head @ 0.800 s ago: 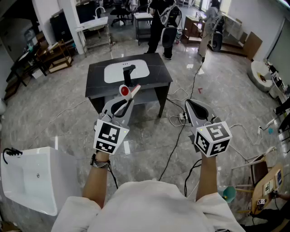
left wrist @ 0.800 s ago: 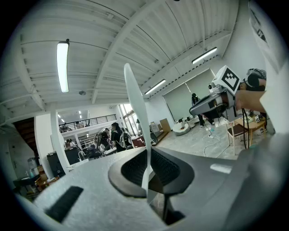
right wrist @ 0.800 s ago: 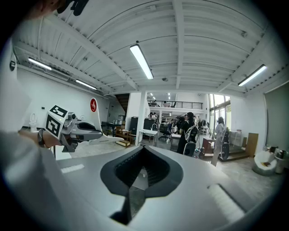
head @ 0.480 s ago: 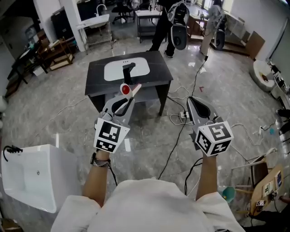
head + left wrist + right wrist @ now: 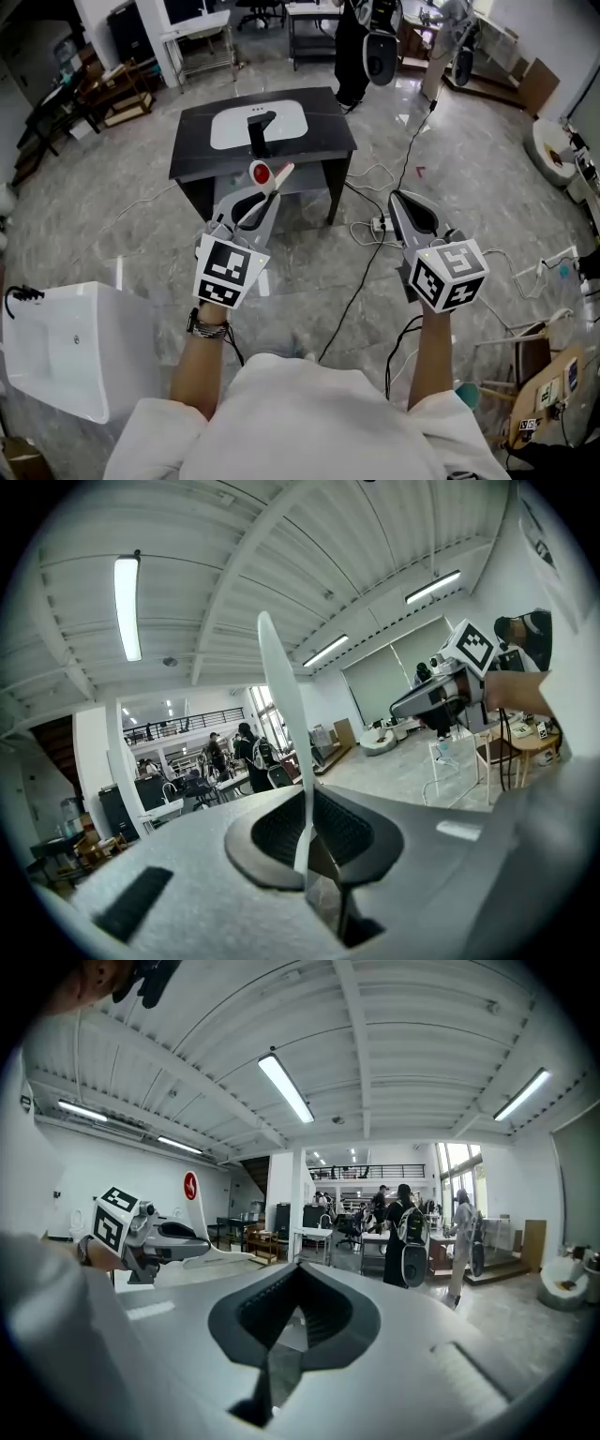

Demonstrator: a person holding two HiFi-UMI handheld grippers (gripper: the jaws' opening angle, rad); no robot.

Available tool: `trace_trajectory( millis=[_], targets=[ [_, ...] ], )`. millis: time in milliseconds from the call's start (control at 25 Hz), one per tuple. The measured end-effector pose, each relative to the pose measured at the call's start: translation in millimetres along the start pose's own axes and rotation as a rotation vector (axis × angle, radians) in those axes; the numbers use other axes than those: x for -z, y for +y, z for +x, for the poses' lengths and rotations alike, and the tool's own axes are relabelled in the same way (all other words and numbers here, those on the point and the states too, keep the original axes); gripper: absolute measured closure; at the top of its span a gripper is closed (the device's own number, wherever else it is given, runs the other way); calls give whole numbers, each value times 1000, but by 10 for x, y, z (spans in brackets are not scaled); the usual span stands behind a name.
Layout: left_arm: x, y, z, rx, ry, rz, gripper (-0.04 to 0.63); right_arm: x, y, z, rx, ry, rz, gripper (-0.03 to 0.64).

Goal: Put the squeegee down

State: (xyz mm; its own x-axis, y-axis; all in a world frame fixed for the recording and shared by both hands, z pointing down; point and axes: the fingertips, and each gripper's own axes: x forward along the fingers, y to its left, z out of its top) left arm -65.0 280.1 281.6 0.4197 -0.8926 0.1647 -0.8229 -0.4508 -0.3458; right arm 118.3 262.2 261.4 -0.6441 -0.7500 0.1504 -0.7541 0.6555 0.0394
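Observation:
My left gripper [image 5: 249, 206] is shut on a white squeegee [image 5: 266, 178] with a red round mark, held level in the air above the floor. In the left gripper view its thin white blade [image 5: 284, 733] rises edge-on from between the pads of the left gripper [image 5: 314, 834]. From the right gripper view the squeegee [image 5: 193, 1206] shows at the left. My right gripper [image 5: 413, 214] hangs alongside, shut and holding nothing; its jaws meet in the right gripper's [image 5: 295, 1314] own view. Ahead stands a black table [image 5: 323, 141] with a white inset basin [image 5: 230, 131] and a black faucet [image 5: 259, 131].
A white tub [image 5: 56, 352] sits on the floor at the left. Cables [image 5: 370, 258] and a power strip [image 5: 380, 224] trail over the marble floor between the grippers. People [image 5: 364, 37] stand behind the table. Wooden furniture [image 5: 553, 375] is at the lower right.
The table has slid a little up in the head view and the people behind it have shifted right. Both grippers keep their pose and the left keeps its hold.

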Motion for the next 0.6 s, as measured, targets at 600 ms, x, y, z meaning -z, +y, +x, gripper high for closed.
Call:
trace_trajectory(
  millis=[600],
  targets=[
    [197,542,1110,24,-1,-12,565,27,-707,975,20,-3,-16,612]
  ],
)
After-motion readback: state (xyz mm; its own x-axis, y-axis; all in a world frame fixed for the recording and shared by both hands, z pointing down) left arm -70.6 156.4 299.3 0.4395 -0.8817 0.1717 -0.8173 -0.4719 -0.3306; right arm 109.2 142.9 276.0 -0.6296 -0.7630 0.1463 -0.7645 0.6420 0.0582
